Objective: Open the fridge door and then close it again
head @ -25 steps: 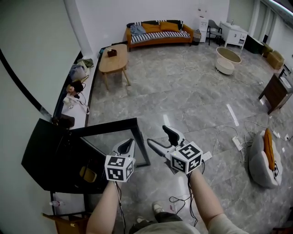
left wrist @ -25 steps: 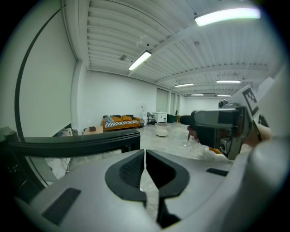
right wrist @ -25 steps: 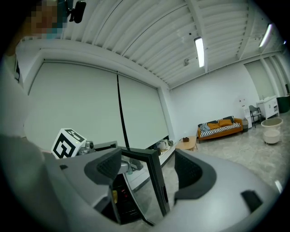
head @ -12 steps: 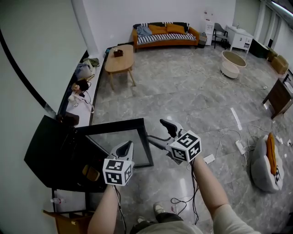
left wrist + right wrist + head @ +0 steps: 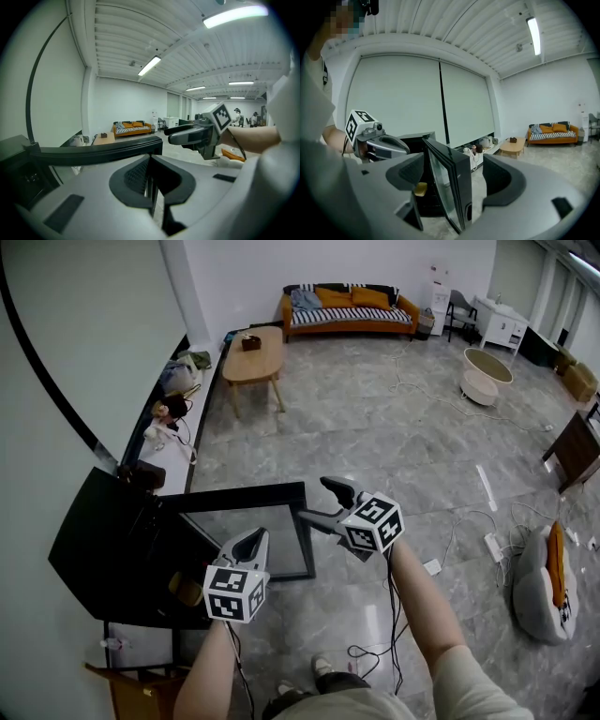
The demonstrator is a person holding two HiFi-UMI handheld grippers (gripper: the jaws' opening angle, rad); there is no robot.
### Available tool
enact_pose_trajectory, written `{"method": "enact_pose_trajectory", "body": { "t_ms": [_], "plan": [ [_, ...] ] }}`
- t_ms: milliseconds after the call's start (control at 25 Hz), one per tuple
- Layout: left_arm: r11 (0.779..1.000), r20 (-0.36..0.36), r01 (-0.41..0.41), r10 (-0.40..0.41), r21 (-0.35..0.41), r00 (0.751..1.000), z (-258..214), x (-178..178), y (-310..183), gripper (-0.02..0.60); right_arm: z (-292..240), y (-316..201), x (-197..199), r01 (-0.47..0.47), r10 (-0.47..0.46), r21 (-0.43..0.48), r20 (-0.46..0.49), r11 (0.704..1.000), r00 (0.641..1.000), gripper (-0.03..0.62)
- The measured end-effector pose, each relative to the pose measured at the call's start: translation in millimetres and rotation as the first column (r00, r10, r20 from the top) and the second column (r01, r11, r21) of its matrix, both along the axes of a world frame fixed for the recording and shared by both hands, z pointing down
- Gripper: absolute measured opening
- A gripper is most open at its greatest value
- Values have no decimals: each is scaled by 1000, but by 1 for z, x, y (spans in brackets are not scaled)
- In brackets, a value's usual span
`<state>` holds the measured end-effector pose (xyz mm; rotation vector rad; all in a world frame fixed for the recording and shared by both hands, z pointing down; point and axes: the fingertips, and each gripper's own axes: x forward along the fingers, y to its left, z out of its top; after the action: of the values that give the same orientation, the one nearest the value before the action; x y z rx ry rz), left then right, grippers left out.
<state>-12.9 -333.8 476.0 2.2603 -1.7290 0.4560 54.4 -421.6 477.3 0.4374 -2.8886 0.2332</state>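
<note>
A low black fridge (image 5: 98, 549) stands against the left wall, its glass door (image 5: 248, 531) swung wide open into the room. My right gripper (image 5: 321, 502) is open at the door's free edge. In the right gripper view the door's edge (image 5: 451, 180) stands upright between the spread jaws, clear of both pads. My left gripper (image 5: 247, 546) is shut over the door's near side with nothing between its fingers. In the left gripper view the door's top rail (image 5: 93, 152) runs just beyond the shut jaws. A yellow item (image 5: 420, 189) lies inside the fridge.
A low shelf (image 5: 173, 399) with clutter runs along the left wall behind the fridge. Farther off stand a wooden coffee table (image 5: 251, 360) and an orange sofa (image 5: 352, 307). Cables and a power strip (image 5: 487, 545) lie on the tiled floor to the right, near a grey cushion (image 5: 544, 582).
My right gripper has moved left to the door's free edge, which now stands between its jaws. The left gripper has drifted a little along the door and stays shut.
</note>
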Motion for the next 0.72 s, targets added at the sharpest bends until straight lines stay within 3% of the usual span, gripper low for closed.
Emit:
{"method": "enact_pose_trajectory", "body": {
  "t_ms": [520, 720],
  "plan": [
    [1000, -3, 5, -5, -13, 1000, 4, -11, 6, 11, 26, -9, -40, 221, -221, -43, -17, 974, 975, 336],
    [1000, -21, 1, -1, 0, 1000, 3, -13, 9, 9, 24, -12, -45, 248, -249, -75, 4, 966, 969, 334]
  ]
}}
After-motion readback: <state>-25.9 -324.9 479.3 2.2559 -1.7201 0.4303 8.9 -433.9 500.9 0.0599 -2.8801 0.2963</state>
